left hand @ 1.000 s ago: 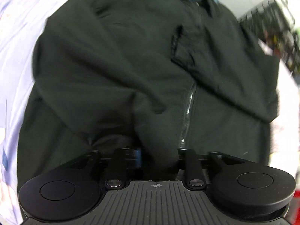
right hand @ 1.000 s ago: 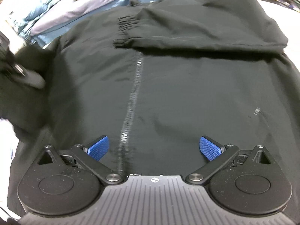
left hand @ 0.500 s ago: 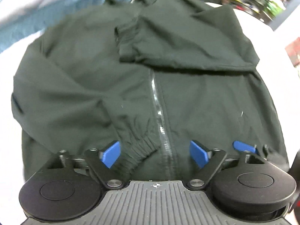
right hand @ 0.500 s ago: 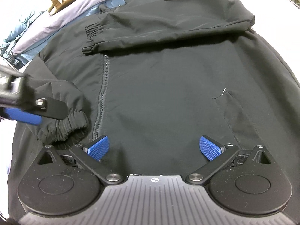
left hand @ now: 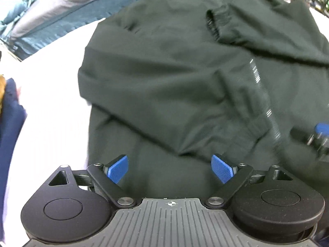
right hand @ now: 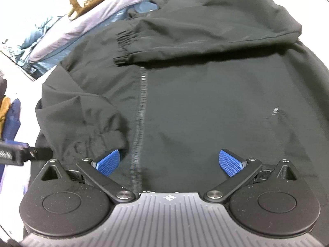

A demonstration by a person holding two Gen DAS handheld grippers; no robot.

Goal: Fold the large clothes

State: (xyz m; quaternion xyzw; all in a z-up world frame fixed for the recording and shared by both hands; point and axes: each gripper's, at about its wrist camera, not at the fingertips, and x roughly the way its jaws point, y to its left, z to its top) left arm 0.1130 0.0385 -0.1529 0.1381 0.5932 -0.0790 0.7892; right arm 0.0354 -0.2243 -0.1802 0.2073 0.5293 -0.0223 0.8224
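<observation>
Already both sleeves lay folded across the black jacket [right hand: 205,103] spread on the white worktop [left hand: 51,103], so the body folds seemingly remained. Nearest its hem, the left gripper [left hand: 169,167] and right gripper [right hand: 170,162] hovered, fingers spread, holding nothing; beyond its collar lay other clothes [right hand: 86,20].

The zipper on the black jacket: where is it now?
In the right wrist view the zipper runs up the jacket, left of centre, beside the folded sleeve cuff.
</observation>
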